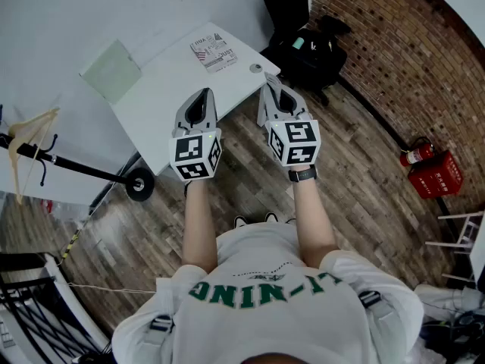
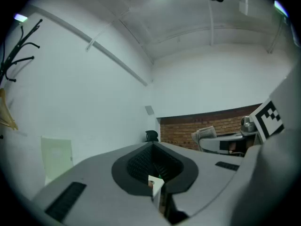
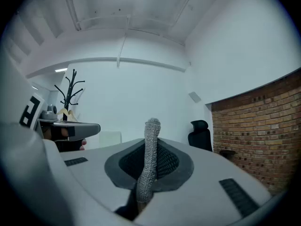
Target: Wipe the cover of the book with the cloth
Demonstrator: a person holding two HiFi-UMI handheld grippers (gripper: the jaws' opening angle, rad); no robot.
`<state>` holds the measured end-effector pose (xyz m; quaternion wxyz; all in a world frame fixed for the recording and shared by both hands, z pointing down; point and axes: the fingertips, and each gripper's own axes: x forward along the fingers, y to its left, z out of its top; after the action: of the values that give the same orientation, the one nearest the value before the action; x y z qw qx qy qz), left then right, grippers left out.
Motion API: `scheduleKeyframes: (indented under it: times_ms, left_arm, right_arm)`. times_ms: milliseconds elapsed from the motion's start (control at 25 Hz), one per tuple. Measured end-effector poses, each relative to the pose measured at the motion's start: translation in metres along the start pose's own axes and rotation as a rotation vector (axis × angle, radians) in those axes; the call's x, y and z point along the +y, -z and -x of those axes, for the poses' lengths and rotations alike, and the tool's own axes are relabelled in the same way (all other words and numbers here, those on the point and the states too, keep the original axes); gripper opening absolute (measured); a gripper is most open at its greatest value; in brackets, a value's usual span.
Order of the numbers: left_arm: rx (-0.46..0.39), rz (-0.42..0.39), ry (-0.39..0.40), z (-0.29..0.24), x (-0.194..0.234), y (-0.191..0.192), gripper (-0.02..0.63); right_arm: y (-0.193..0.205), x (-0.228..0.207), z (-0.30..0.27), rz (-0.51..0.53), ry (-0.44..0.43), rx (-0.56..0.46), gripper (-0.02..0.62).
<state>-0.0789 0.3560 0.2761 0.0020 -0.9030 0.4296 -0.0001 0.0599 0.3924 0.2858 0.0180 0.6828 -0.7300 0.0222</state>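
book [image 1: 214, 51]: lies flat on the white counter [image 1: 163, 97], near its far corner, printed cover up. it is untouched and well apart from both grippers.

cloth [image 3: 150, 159]: grey knit strip, standing upright out of the right gripper [image 1: 270, 83], its rounded top clear of the jaws. it touches neither book nor counter.

right gripper: jaws closed tight on the lower part of the cloth. it is held in the air over the near edge of the counter, pointing away from the person.

left gripper [image 1: 201, 95]: jaws brought together with no gap. a small white tab shows at the seam, and what it is cannot be told. it is held in the air just beside the right gripper, at about the same height.

pale green sheet [image 1: 112, 70]: flat on the far left part of the counter, apart from the book.

small round object [image 1: 255, 68]: on the counter edge near the book, too small to identify.

black office chair [image 1: 303, 48]: beyond the counter, against the brick wall [image 1: 402, 59].

fire extinguisher [image 1: 413, 156] and red box [image 1: 436, 174]: side by side on the wooden floor [image 1: 356, 196] at the foot of the brick wall.

coat stand [image 3: 70, 95]: upright by the white wall in the right gripper view.
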Motion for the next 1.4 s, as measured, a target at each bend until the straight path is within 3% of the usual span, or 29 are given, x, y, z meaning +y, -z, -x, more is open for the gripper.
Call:
scheduleKeyframes:
  times_ms: [400, 600, 760, 920, 1200, 1280, 1400]
  left_arm:
    - [0.035, 0.05, 0.173, -0.03, -0.042, 0.027, 0.012]
    - [0.059, 0.064, 0.256, -0.075, -0.082, 0.042, 0.012]
    - [0.057, 0.046, 0.28, -0.129, -0.112, 0.045, 0.012]
    - [0.06, 0.02, 0.251, -0.197, -0.123, 0.04, 0.012]
    - [0.071, 0.008, 0.127, -0.289, -0.12, 0.037, 0.012]
    - [0.085, 0.007, 0.093, -0.303, -0.113, 0.042, 0.012]
    - [0.117, 0.012, -0.02, -0.305, -0.076, 0.049, 0.012]
  right_arm:
    - [0.021, -0.037, 0.026, -0.023, 0.135, 0.032, 0.028]
    - [0.036, -0.092, 0.034, -0.046, 0.235, 0.048, 0.028]
    - [0.038, -0.144, 0.014, -0.054, 0.244, 0.036, 0.028]
    - [0.029, -0.195, -0.039, -0.057, 0.192, 0.019, 0.028]
    - [0.023, -0.252, -0.133, -0.023, 0.049, 0.031, 0.028]
    - [0.021, -0.259, -0.159, -0.01, 0.009, 0.04, 0.028]
    - [0.016, -0.236, -0.207, -0.019, -0.118, 0.049, 0.028]
